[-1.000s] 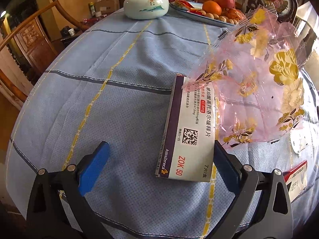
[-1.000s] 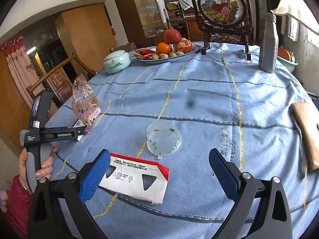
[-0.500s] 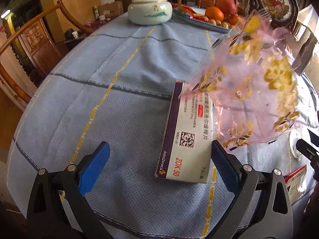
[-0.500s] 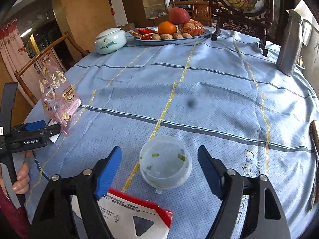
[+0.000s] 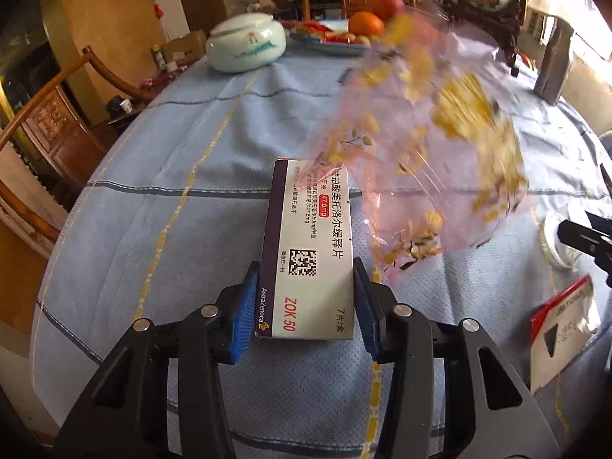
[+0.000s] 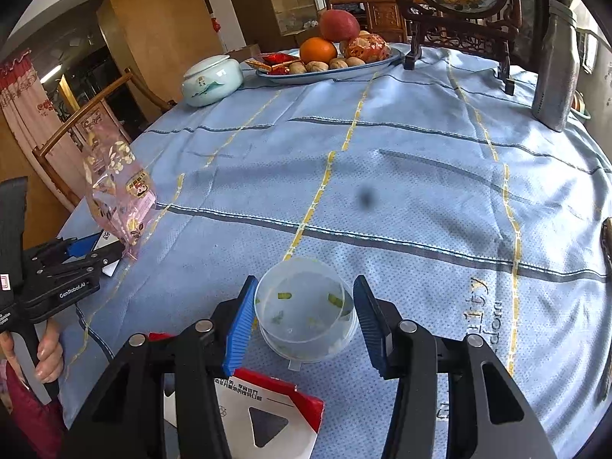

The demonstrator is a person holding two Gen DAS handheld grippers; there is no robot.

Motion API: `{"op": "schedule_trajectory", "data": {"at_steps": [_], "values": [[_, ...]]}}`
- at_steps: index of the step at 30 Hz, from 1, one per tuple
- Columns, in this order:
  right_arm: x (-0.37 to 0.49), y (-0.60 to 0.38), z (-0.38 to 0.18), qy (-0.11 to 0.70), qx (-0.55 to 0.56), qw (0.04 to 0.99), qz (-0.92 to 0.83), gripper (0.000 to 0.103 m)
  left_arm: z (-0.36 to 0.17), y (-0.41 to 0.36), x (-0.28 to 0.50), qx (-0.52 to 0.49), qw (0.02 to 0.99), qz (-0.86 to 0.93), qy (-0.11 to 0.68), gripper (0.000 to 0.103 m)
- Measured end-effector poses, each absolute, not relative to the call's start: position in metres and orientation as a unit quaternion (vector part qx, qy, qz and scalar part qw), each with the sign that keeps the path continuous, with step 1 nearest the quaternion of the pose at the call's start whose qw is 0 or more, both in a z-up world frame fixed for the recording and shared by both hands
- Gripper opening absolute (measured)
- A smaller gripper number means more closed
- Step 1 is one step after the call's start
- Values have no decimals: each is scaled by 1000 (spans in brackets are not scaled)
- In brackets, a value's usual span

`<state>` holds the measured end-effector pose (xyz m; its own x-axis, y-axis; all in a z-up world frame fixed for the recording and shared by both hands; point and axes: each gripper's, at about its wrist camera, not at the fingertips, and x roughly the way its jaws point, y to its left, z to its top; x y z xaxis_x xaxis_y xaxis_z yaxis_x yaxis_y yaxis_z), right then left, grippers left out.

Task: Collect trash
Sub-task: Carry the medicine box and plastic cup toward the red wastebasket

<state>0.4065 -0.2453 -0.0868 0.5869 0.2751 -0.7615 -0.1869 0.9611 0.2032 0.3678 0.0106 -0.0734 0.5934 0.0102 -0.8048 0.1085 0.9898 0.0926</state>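
Both jaws just closed in: left gripper (image 5: 306, 302) clamps medicine box (image 5: 310, 252); right gripper (image 6: 304, 319) brackets plastic cup (image 6: 306, 315).

You're in a home dining room | clothed round table (image 6: 420, 160) | fruit platter (image 6: 329, 65) | carved wooden chairs (image 5: 49, 130)

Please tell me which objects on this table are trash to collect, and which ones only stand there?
Trash:
- medicine box, in the left tool
- clear plastic cup, between the right tool's pads
- pink floral wrapper
- red-and-white carton

Just standing there:
- lidded ceramic jar
- fruit plate
- grey bottle
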Motion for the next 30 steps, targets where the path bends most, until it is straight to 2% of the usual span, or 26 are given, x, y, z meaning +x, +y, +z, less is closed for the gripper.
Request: {"op": "schedule_trajectory", "data": {"at_steps": [4, 11, 21, 30], "values": [[403, -249, -80, 421, 55, 896, 132, 51, -59, 23, 342, 24, 889, -58, 454, 46], [396, -256, -70, 399, 69, 904, 138, 51, -15, 34, 298, 63, 916, -5, 395, 46], [376, -270, -53, 357, 119, 912, 165, 51, -6, 86, 239, 48, 915, 38, 398, 46], [336, -244, -26, 332, 119, 915, 196, 50, -11, 180, 168, 7, 907, 108, 407, 46]]}}
